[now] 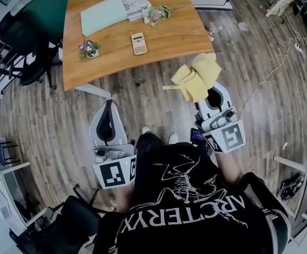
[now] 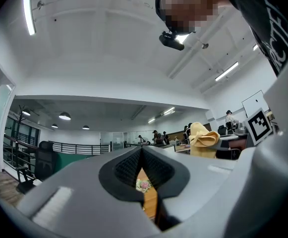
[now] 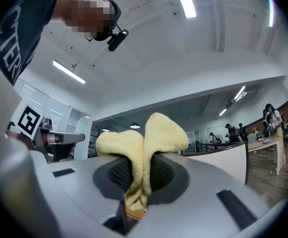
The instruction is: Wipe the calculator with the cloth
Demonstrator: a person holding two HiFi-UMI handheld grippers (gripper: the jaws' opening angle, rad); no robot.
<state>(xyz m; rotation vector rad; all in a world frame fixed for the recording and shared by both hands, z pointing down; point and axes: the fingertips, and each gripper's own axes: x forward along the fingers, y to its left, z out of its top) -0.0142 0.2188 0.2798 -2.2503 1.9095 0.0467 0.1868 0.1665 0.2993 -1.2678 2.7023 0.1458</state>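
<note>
**Cloth held, calculator not yet reached**

The calculator (image 1: 139, 43) lies flat on the wooden table (image 1: 179, 36), near the middle of the near edge, with nothing touching it. Its long axis runs roughly 12 to 6 o'clock in the head view, display end at 12.

The right gripper (image 1: 211, 95) is clamped on the yellow cloth (image 1: 195, 77). Its own view shows the cloth pinched between the pads, with two lobes bulging above them. From this gripper the calculator lies at about 10 o'clock and well apart.

The left gripper (image 1: 109, 112) is closed with nothing in it. Its own view shows only a sliver of table through the slit below the pads. From it the calculator lies at about 1 o'clock. It looks slightly the nearer of the two, but both grippers hang over the floor, short of the table. The coming reach therefore appears to fall to the right gripper, forward and across to its left.

Readable writing: "ARC'TERYX" across the back of the person's shirt (image 1: 195, 210). The printed sheet (image 1: 136, 4) at the far edge of the table is too small to read.
</note>
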